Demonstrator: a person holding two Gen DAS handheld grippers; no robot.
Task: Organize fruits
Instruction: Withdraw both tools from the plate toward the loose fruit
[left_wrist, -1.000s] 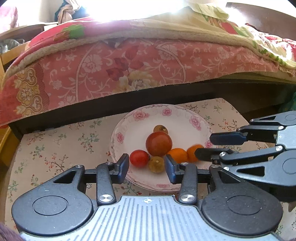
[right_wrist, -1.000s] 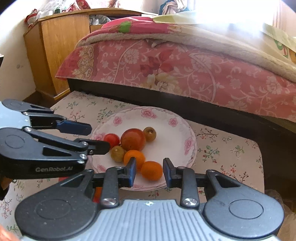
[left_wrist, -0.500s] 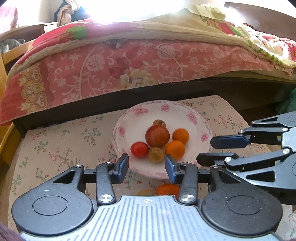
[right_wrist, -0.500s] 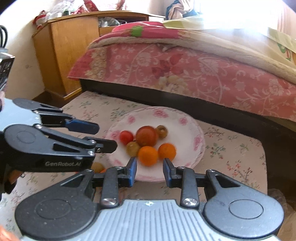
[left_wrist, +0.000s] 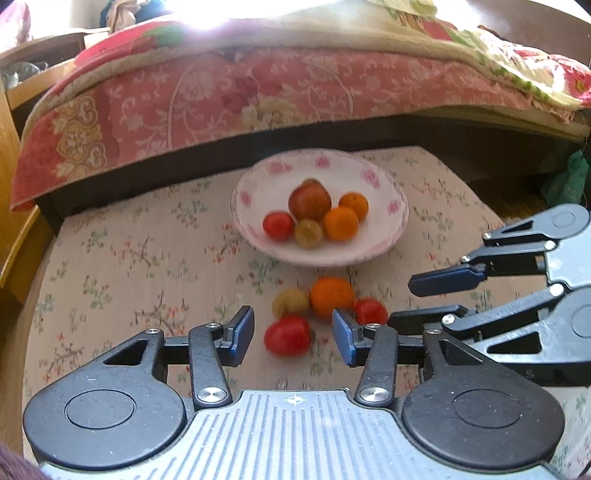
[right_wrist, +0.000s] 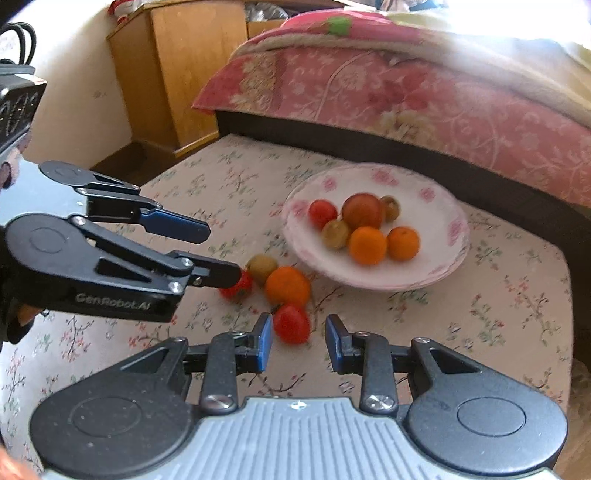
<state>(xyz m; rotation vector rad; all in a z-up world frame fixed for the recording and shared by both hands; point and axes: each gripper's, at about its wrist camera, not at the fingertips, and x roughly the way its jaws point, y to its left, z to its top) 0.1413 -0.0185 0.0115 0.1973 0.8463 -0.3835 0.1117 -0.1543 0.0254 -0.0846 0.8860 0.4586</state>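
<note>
A white floral plate (left_wrist: 391, 225) (right_wrist: 439, 273) on the flowered table holds several fruits: a big red one (left_wrist: 309, 201), oranges and small ones. In front of it lie an orange (left_wrist: 331, 296) (right_wrist: 287, 286), a yellowish fruit (left_wrist: 290, 302) (right_wrist: 261, 266) and two red tomatoes, one (left_wrist: 287, 335) (right_wrist: 236, 288) and the other (left_wrist: 370, 311) (right_wrist: 291, 324). My left gripper (left_wrist: 293, 334) is open above the first tomato, also in the right wrist view (right_wrist: 218, 251). My right gripper (right_wrist: 298, 341) is open above the other tomato, also in the left wrist view (left_wrist: 417, 301).
A bed with a pink floral quilt (left_wrist: 229, 96) runs along the table's far side. A wooden cabinet (right_wrist: 177, 74) stands at the far left. The table edge (right_wrist: 565, 332) drops off on the right.
Both grippers have drawn back from the plate toward the near side. The loose fruits in front of the plate have come into view between the fingers.
</note>
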